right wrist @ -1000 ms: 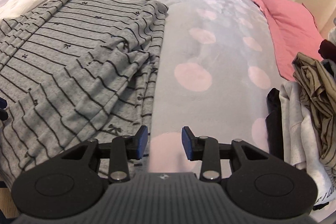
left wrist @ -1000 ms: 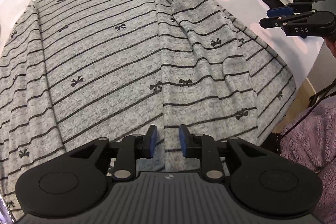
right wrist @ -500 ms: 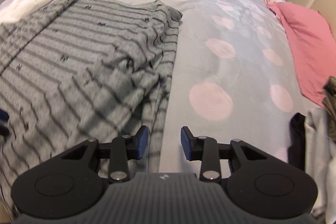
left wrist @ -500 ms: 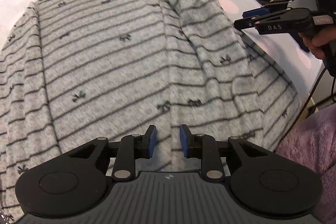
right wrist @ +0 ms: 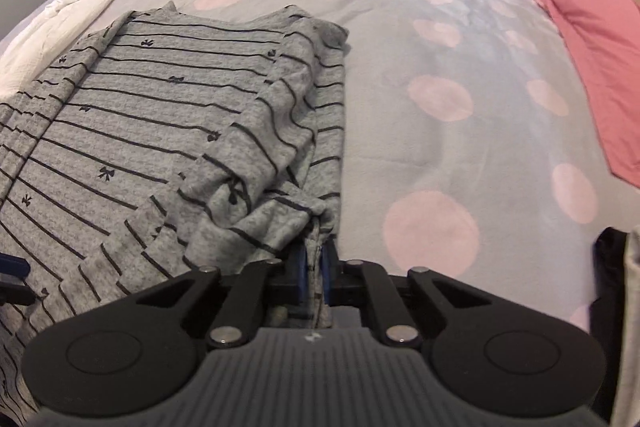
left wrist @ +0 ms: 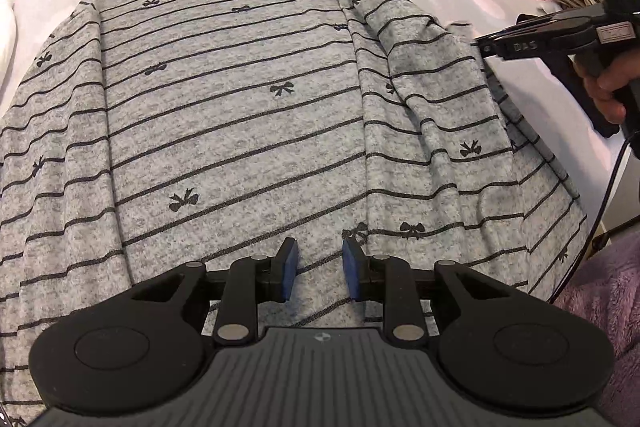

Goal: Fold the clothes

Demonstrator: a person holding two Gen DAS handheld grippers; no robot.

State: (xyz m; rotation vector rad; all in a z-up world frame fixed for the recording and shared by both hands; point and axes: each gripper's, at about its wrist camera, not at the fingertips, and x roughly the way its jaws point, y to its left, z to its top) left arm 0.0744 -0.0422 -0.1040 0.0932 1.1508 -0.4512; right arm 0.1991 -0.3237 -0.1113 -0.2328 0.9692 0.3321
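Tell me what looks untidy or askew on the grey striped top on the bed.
The grey striped bow-print top lies mostly flat, but its folded-in sleeve on the right side is bunched and wrinkled, not smooth. The right gripper has just been closing and now pinches that side's edge. The left gripper hovers open over the hem.

The grey striped top is being cut off at nine and six o'clock in the left wrist view. Its hem is being hidden behind the right gripper. The clothes pile is being cropped at four o'clock.
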